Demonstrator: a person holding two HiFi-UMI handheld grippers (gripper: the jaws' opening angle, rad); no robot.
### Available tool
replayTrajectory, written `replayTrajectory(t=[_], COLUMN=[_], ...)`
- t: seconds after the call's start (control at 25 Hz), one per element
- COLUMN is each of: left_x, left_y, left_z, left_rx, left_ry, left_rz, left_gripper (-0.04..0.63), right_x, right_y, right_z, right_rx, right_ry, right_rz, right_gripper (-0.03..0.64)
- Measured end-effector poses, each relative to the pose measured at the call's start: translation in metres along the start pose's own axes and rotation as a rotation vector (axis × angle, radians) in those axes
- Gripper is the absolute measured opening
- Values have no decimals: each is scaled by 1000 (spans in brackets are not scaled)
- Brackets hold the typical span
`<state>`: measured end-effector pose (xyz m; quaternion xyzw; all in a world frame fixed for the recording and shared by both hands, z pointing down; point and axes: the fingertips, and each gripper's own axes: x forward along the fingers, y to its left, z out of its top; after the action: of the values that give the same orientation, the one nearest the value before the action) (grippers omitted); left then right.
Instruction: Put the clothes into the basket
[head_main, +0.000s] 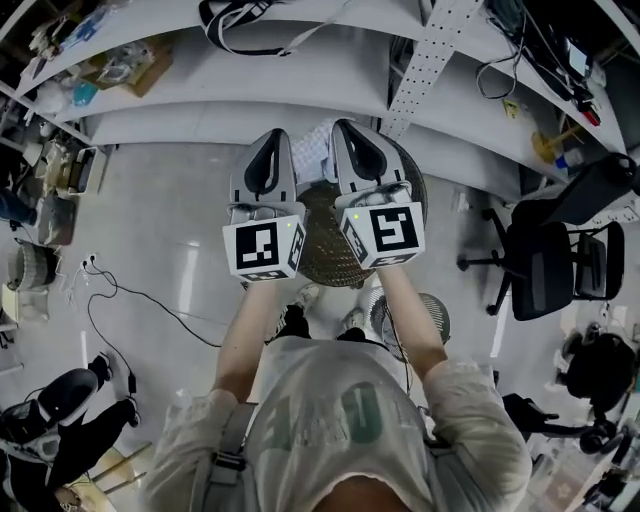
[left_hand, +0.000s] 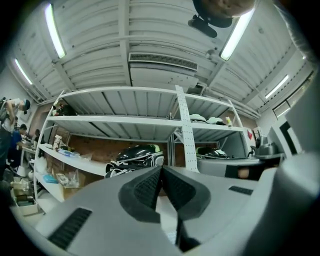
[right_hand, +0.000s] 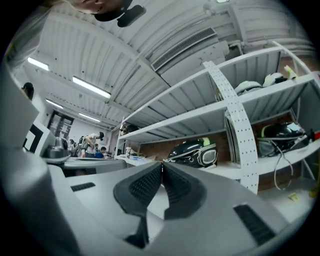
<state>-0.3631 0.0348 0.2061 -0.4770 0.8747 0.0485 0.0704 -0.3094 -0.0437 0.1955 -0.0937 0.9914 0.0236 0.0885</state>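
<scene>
The left gripper (head_main: 271, 140) and right gripper (head_main: 347, 128) are hovering over the basket (head_main: 335, 262), jaws closed on nothing — a cloth (head_main: 312, 148) seemingly lying inside, so fetching more clothes is likely coming next.

Grey left gripper (head_main: 271, 140) and right gripper (head_main: 347, 128), pale short-sleeved shirt (head_main: 320, 420)
Each gripper carries a white cube (head_main: 263, 248) with black square markers and black ribbed pads (left_hand: 145, 190); the shirt bears faded green lettering.

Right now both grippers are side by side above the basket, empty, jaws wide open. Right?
No: both are shut. Left gripper and right gripper show pads pressed together, each in its own gripper view. Rest holds.
</scene>
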Motion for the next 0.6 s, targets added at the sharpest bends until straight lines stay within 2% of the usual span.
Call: replayTrajectory(t=[0.16, 0.32, 0.4, 0.6], left_x=[-4, 1, 5, 17], left_y=[27, 48, 64, 93], left_z=[-37, -82, -110, -183], left_rx=[-24, -41, -51, -56], left_ry=[59, 130, 167, 234], left_rz=[39, 45, 51, 48], left_gripper=[17, 18, 18, 18], right_x=[23, 54, 73, 97], right_y=[4, 4, 6, -3], right_z=[-60, -144, -198, -339], right_rx=[26, 19, 47, 194], right_ry=[106, 235, 319, 513], right_rz=[3, 42, 55, -38], right_gripper=[23, 39, 264, 305])
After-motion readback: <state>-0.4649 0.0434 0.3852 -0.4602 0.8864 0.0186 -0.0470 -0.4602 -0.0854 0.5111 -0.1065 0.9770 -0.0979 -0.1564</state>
